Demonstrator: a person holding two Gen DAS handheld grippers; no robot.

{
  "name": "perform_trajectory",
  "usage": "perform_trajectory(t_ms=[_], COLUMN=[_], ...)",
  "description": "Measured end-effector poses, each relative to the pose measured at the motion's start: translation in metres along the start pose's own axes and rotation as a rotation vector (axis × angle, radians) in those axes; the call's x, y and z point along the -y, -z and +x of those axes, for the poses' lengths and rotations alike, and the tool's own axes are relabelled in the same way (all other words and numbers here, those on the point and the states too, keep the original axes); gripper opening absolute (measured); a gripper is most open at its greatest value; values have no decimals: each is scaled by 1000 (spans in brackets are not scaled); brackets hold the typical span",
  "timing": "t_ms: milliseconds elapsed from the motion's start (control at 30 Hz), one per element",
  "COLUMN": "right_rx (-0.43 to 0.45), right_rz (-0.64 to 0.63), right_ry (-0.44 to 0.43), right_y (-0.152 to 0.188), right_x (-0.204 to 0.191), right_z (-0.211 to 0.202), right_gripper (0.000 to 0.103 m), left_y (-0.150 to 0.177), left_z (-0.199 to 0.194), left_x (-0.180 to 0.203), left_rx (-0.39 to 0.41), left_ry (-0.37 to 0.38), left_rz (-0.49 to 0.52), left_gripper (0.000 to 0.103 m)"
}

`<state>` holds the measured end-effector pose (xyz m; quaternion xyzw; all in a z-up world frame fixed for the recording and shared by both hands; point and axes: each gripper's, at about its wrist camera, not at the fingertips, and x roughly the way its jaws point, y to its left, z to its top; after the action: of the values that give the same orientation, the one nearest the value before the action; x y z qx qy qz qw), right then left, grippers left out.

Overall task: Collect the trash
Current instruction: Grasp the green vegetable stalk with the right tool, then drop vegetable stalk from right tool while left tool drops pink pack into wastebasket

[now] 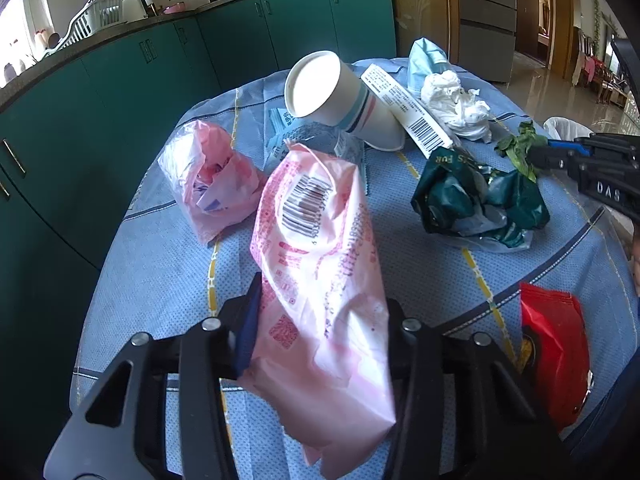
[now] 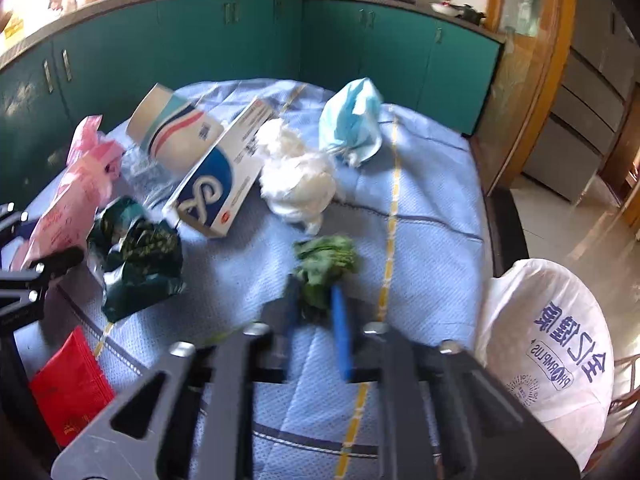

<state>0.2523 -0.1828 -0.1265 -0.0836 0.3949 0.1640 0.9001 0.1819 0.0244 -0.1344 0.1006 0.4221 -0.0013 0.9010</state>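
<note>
My left gripper (image 1: 320, 320) is shut on a pink plastic wrapper (image 1: 320, 272) and holds it above the blue tablecloth (image 1: 160, 280). My right gripper (image 2: 316, 304) is shut on a wilted green leaf (image 2: 326, 260), lifted over the cloth; it shows at the right edge of the left wrist view (image 1: 516, 148). On the table lie a paper cup (image 1: 340, 96), a white and blue box (image 2: 216, 184), crumpled white tissue (image 2: 296, 176), a blue face mask (image 2: 352, 120), a dark green wrapper (image 1: 476, 204), a pink bag (image 1: 208, 176) and a red packet (image 1: 556, 352).
A white plastic bag (image 2: 552, 344) with blue print hangs open off the table's right edge. Teal kitchen cabinets (image 1: 120, 92) run behind the table. A tiled floor (image 2: 572, 224) lies to the right.
</note>
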Motion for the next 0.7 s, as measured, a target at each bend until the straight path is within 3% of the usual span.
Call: perform_trajectory(t_ms=[167, 433, 700], right_rx=[67, 104, 142], right_rz=[60, 40, 13], right_ry=[20, 43, 58], right_y=[-4, -2, 0], right_x=[15, 14, 8], right_z=[-14, -24, -35], right_gripper=[12, 11, 11], left_y=[-2, -10, -18], left_z=[-20, -56, -58], left_x=[-1, -4, -6], left_rx=[50, 156, 175], left_ry=[-9, -32, -24], left_rz=[-2, -7, -45], left_gripper=[44, 44, 44])
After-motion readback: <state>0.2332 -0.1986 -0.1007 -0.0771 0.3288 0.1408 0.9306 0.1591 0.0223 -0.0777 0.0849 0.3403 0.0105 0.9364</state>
